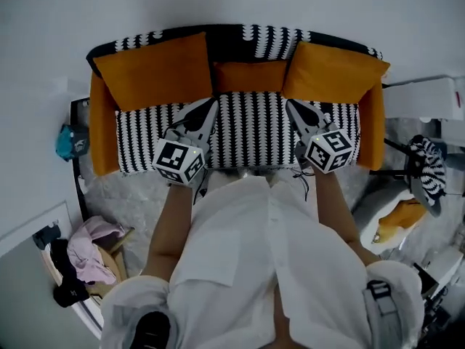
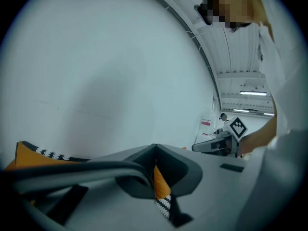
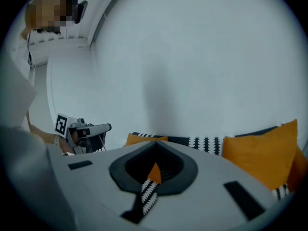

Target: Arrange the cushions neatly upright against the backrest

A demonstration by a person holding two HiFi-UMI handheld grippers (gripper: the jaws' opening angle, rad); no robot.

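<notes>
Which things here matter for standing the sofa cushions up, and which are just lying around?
Job: left orange cushion, middle orange cushion, right orange cushion, sofa backrest.
Lying about: pink clothes, teal item, striped cloth.

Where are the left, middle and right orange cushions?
left cushion (image 1: 155,71), head view, centre of its face.
middle cushion (image 1: 250,77), head view, centre of its face.
right cushion (image 1: 333,71), head view, centre of its face.

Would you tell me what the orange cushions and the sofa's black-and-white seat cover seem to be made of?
Orange cushions: likely fabric over soft filling, matte; no shine, pointed corners, gently bulging faces. Seat cover: probably a printed or woven textile, matte; its pattern follows the seat's front edge. The weave is too small to tell.
</notes>
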